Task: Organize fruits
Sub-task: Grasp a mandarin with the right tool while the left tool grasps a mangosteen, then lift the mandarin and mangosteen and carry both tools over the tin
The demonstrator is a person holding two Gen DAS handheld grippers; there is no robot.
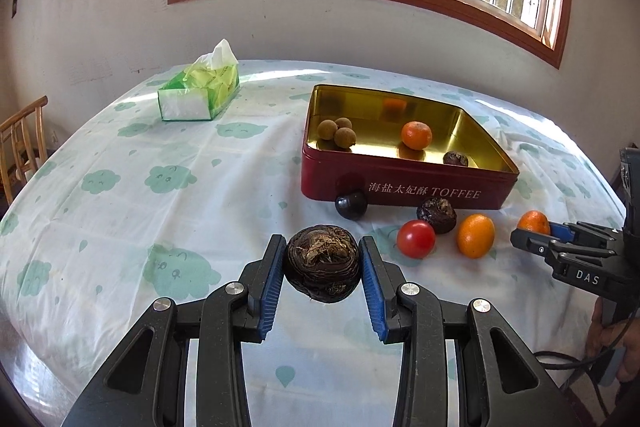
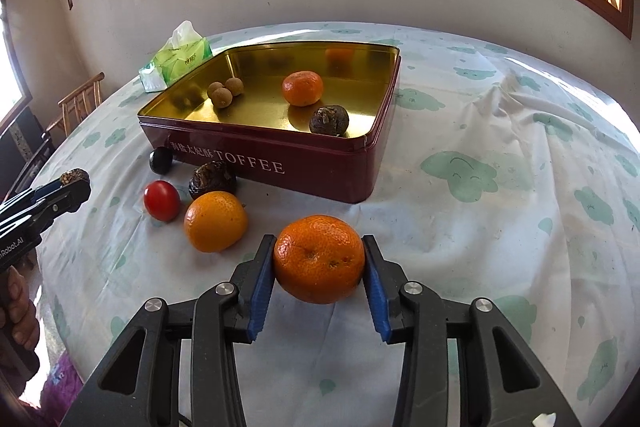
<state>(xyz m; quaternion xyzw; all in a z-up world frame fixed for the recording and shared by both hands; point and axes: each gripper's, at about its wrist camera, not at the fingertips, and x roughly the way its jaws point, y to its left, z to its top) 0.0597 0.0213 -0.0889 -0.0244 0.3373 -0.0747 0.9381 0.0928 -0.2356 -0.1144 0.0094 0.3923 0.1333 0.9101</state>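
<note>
The left claw [image 1: 322, 269] pinches a dark water chestnut [image 1: 321, 269] above the bench [image 1: 120, 219]. The right claw [image 2: 319, 259] pinches a mandarin [image 2: 319, 258], near the red toffee tin [image 2: 280, 163].

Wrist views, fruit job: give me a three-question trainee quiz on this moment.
1. True or false: the red TOFFEE tin with gold inside holds three small tan round fruits.
2. What does the right gripper hold? A) red tomato B) round orange mandarin C) tissue pack
3. Fill in: the left gripper grips a dark brown, rough, ____ fruit.

Key: 1 true. 2 B, the mandarin sits between its blue-padded fingers. 3 round; the rough brown fruit is pinched from both sides.
</note>
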